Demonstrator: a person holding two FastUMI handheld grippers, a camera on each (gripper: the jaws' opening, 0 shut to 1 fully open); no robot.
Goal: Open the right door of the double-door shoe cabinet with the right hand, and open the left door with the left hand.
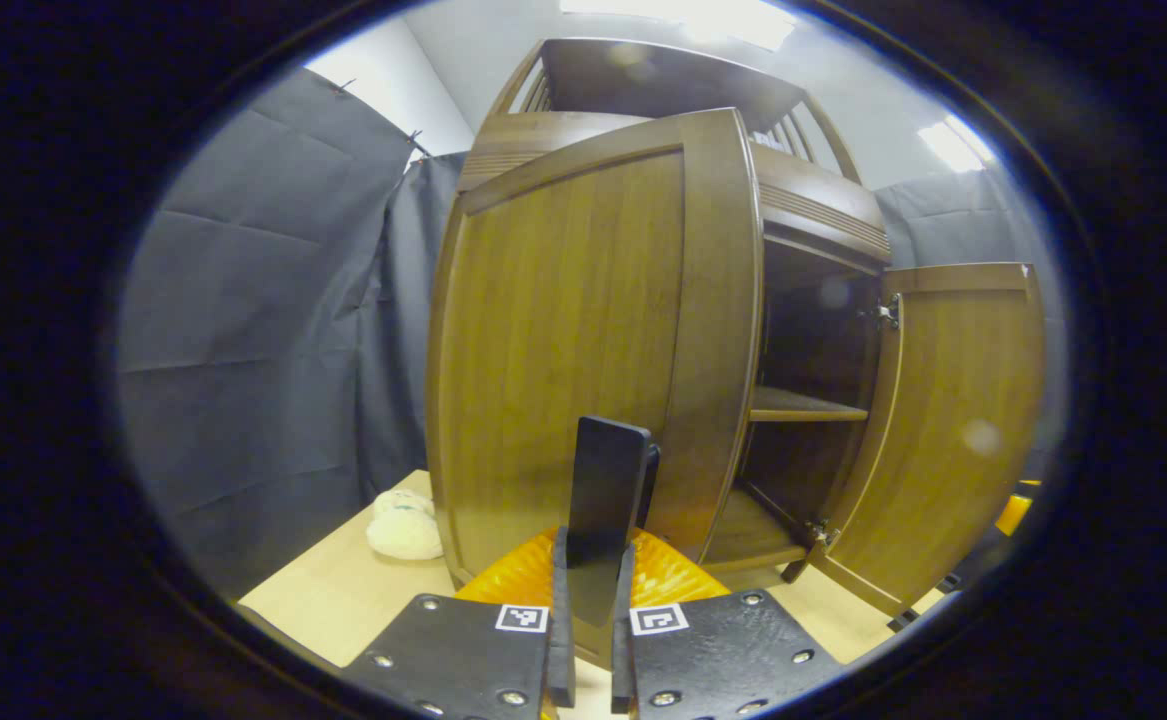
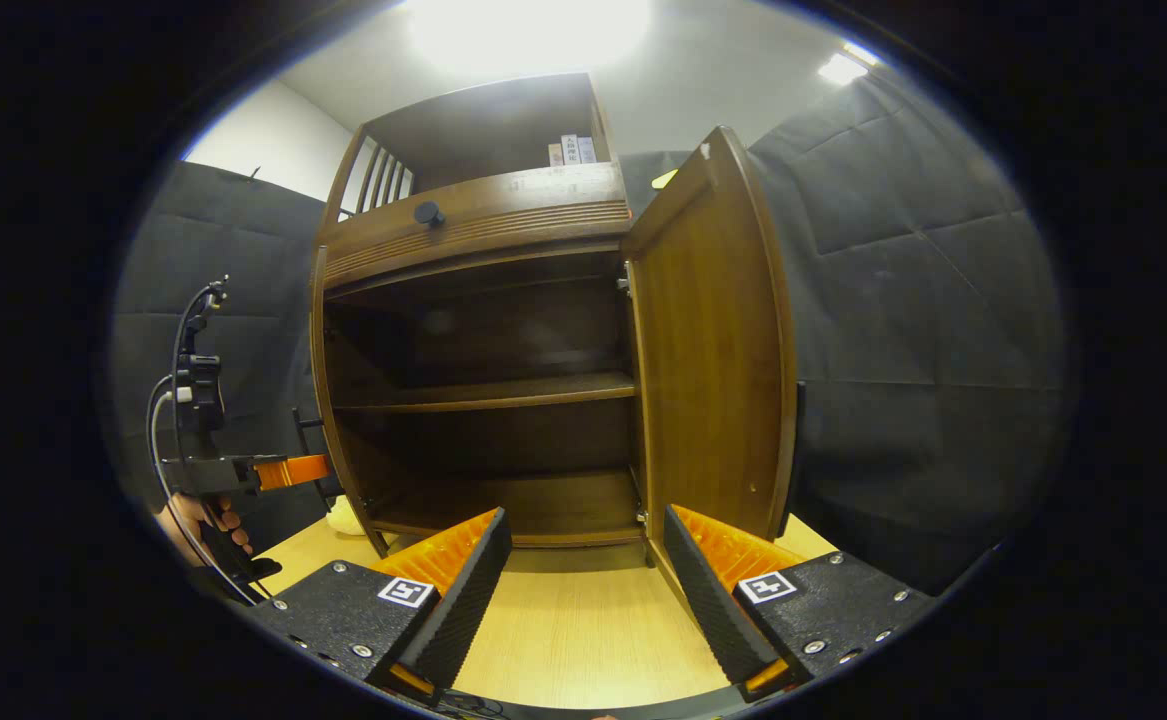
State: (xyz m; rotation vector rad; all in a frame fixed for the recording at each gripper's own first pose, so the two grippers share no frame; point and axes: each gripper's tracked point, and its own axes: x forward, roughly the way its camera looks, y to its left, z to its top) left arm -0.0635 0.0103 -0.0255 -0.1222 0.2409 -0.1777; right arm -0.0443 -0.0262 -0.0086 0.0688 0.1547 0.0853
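The brown wooden shoe cabinet (image 1: 823, 215) stands on a light table. In the left gripper view its left door (image 1: 563, 340) is swung partly out toward me. My left gripper (image 1: 593, 575) is shut on that door's upright black handle (image 1: 605, 490). The right door (image 1: 953, 420) hangs wide open. In the right gripper view the right door (image 2: 713, 350) stands open just ahead, and my right gripper (image 2: 588, 575) is open with nothing between its fingers. The left gripper (image 2: 278, 472), held by a hand (image 2: 193, 525), sits at the cabinet's left edge. Bare shelves (image 2: 483, 392) show inside.
A cream soft toy (image 1: 403, 525) lies on the table (image 2: 583, 630) left of the cabinet. A round black knob (image 2: 429, 212) sits on the drawer front above the doors. Small boxes (image 2: 568, 150) stand in the top rack. Black cloth walls close in on both sides.
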